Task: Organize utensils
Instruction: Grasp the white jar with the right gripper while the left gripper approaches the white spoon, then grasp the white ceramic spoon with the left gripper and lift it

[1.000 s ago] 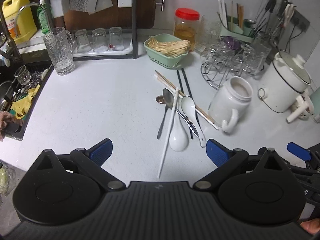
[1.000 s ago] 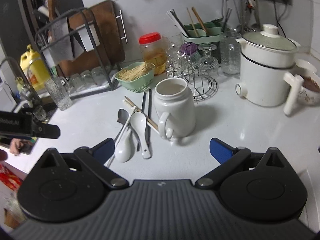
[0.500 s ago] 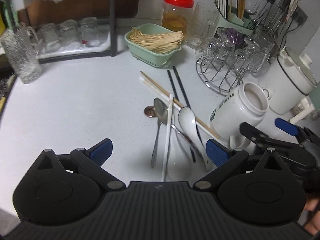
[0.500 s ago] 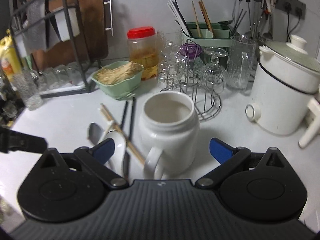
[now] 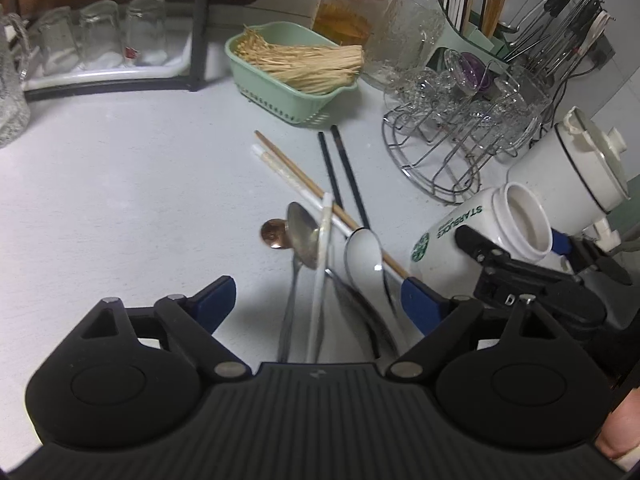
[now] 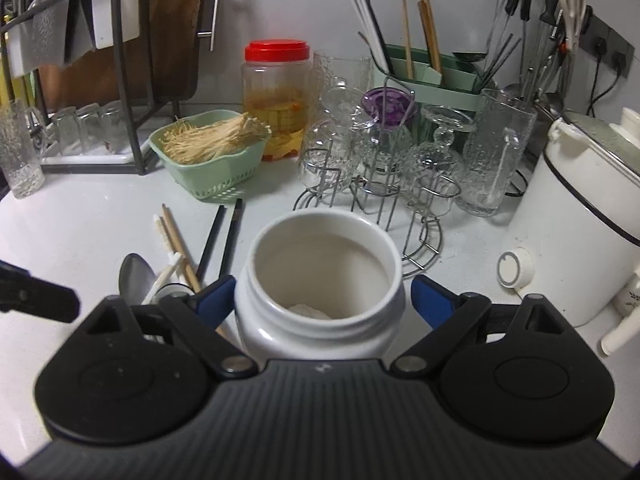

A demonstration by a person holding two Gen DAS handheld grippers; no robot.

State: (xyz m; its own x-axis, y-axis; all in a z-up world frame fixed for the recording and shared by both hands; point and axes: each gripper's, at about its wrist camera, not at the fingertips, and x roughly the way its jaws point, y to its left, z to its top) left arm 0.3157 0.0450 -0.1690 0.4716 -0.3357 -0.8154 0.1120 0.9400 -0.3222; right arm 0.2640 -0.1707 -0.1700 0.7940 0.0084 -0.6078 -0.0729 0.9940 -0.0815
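Loose utensils lie on the white counter [image 5: 120, 184]: a metal spoon [image 5: 302, 240], a copper spoon [image 5: 274, 234], a white ceramic spoon [image 5: 364, 252], a white chopstick [image 5: 322, 256], a wooden chopstick [image 5: 304, 176] and two black chopsticks [image 5: 344, 168]. My left gripper [image 5: 316, 300] hangs low over the spoon handles. Its jaws are closing, the handles lie between them, and the pads touch nothing. A white mug [image 6: 320, 280] stands to the right. My right gripper [image 6: 323, 298] straddles its neck with closing jaws. One pad meets the side and a sliver of gap shows at the other.
A green basket of pale strands [image 5: 296, 68] and a red-lidded jar [image 5: 348, 4] stand behind the utensils. A wire rack of glasses [image 5: 452, 136], a green utensil caddy [image 6: 432, 76] and a white pot [image 6: 580, 216] crowd the right. A dish rack [image 5: 100, 40] is at back left.
Both grippers have moved forward and down. The spoon handles now lie between the left fingers. The mug has come between the right fingers, which have narrowed around it.
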